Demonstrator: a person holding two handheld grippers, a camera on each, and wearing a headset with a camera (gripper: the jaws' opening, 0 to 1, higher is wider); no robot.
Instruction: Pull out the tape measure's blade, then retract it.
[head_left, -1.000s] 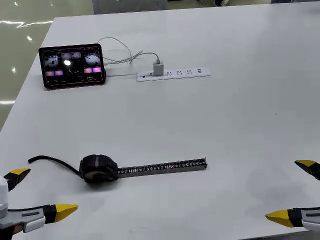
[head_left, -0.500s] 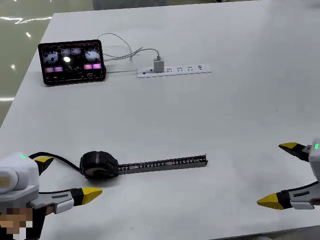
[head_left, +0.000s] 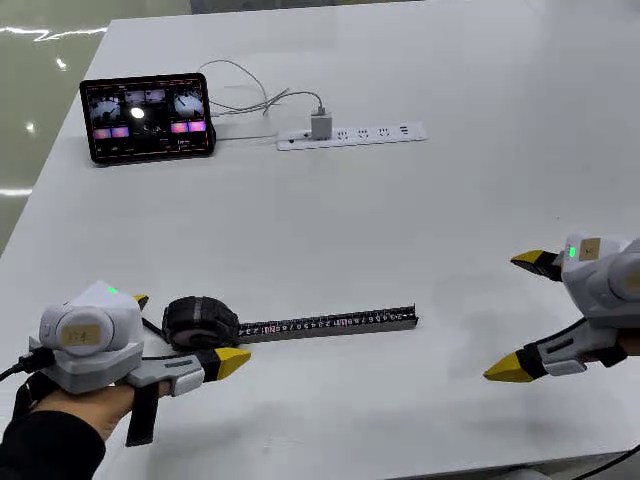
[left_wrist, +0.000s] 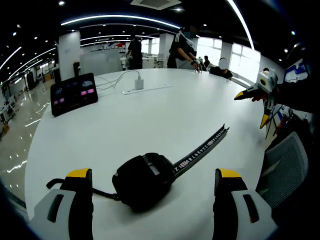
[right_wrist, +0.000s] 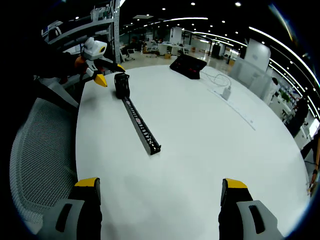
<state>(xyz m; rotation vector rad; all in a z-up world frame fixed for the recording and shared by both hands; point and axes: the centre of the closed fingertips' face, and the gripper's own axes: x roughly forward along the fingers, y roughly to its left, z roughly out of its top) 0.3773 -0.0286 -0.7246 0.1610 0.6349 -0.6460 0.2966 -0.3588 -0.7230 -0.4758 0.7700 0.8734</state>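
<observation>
My left gripper has its jaws spread wide, nothing clamped. The tape measure case sits on the counter right between them; I can't tell if either jaw touches it. My right gripper is wide open too, empty, well apart from the tape, off past the blade's end. The blade is pulled out and lies flat, long axis running left-right in the head view, hooked end pointing toward the right gripper. A tablet and power strip sit at the far side.
</observation>
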